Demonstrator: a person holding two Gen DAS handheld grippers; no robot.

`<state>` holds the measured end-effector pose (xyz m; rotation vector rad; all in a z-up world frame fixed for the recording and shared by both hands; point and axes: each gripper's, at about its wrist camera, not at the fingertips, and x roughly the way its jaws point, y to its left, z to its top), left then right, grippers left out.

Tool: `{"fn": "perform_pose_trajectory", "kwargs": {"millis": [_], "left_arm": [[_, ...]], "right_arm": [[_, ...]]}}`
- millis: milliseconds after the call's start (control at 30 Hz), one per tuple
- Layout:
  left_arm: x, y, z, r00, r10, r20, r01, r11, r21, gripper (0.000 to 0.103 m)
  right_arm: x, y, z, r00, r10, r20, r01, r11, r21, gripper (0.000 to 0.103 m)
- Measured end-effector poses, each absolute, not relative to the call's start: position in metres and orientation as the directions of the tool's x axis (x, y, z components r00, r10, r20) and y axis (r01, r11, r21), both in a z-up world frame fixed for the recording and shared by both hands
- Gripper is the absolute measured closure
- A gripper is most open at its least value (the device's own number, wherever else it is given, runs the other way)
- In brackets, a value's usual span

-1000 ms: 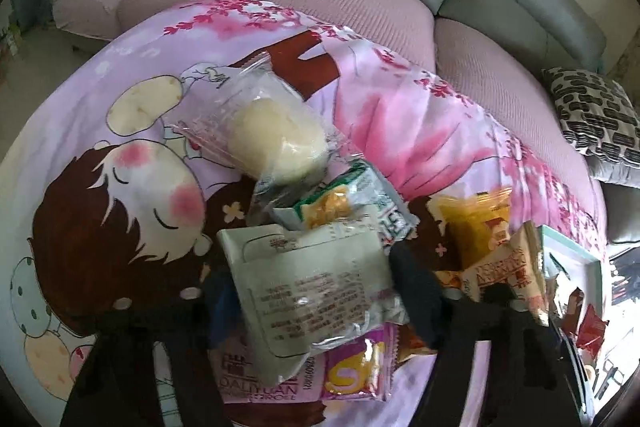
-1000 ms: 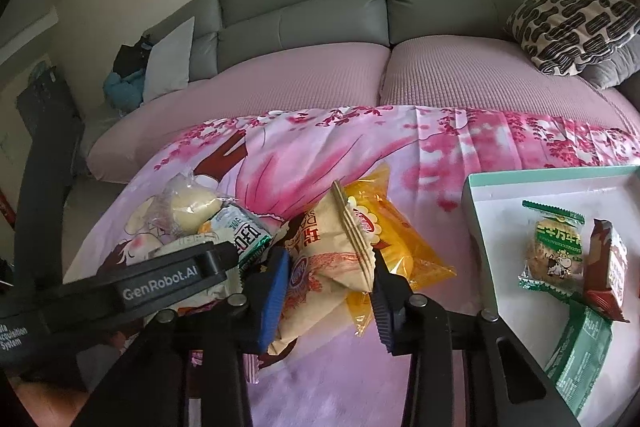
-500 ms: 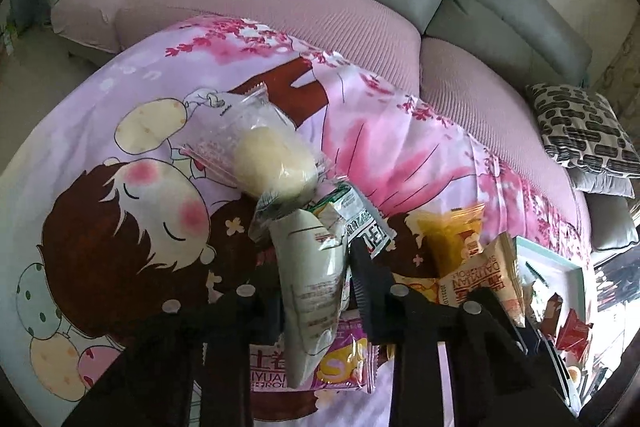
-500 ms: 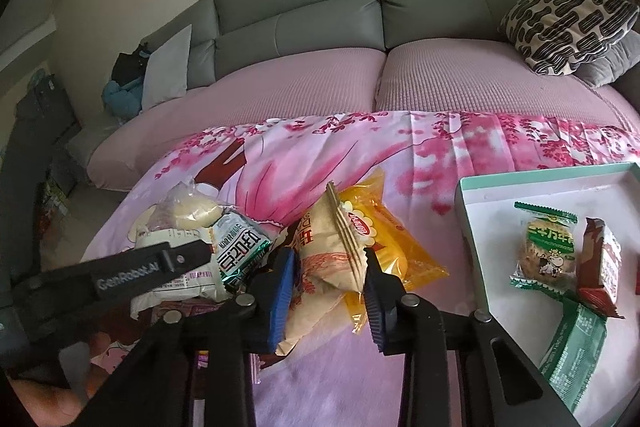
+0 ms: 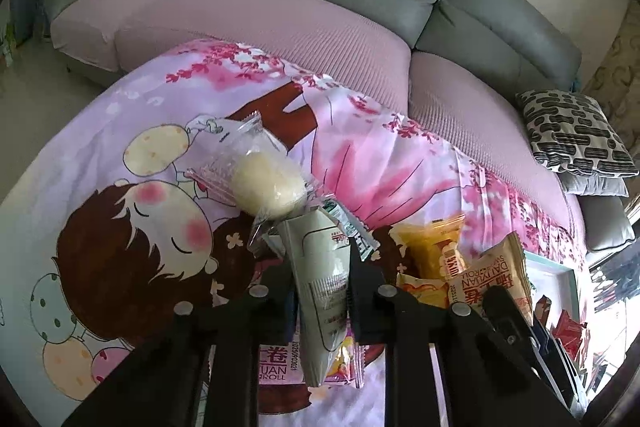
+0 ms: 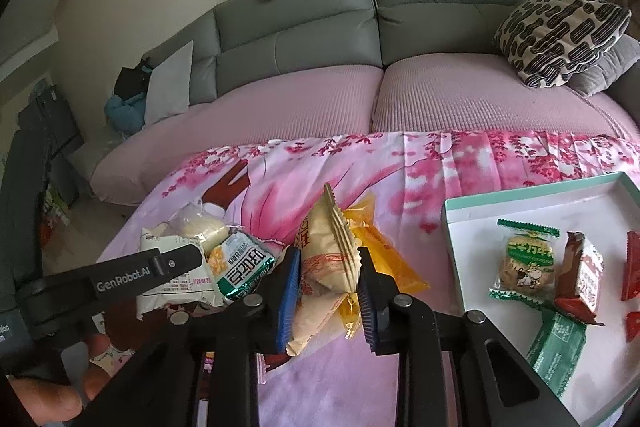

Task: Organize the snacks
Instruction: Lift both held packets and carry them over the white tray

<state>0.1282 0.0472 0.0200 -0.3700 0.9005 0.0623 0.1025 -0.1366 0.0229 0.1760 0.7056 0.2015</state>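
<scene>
The left tongs [image 5: 320, 267] are clamped on a pale green packet [image 5: 320, 291], held edge-up above a pink roll pack [image 5: 280, 367] on the cartoon-print cloth [image 5: 120, 147]; the right tongs [image 6: 328, 287] are clamped on a beige roll packet [image 6: 324, 267], which touches a yellow packet [image 6: 384, 259]; the white tray [image 6: 460, 215] to the right holds a green cookie pack [image 6: 524, 263] beside a brown bar [image 6: 580, 271].
</scene>
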Motion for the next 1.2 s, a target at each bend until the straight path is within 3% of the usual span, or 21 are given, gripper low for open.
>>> {"fn": "perform_pose_trajectory", "kwargs": {"millis": [600,1200], "left_arm": [[0.118,0.013,0.048,0.673,-0.112,-0.731,-0.144,0.950,-0.279,0.083],[0.112,-0.109,0.064,0.665,-0.235,-0.709,0.083,0.967,-0.242,0.083]], "right_arm": [[0.092,-0.170,0.044,0.786,0.207,-0.583,-0.067,0.965,0.253,0.074],[0.059,-0.298,0.074,0.855,0.002,-0.518,0.170,0.944,0.285,0.074]]}}
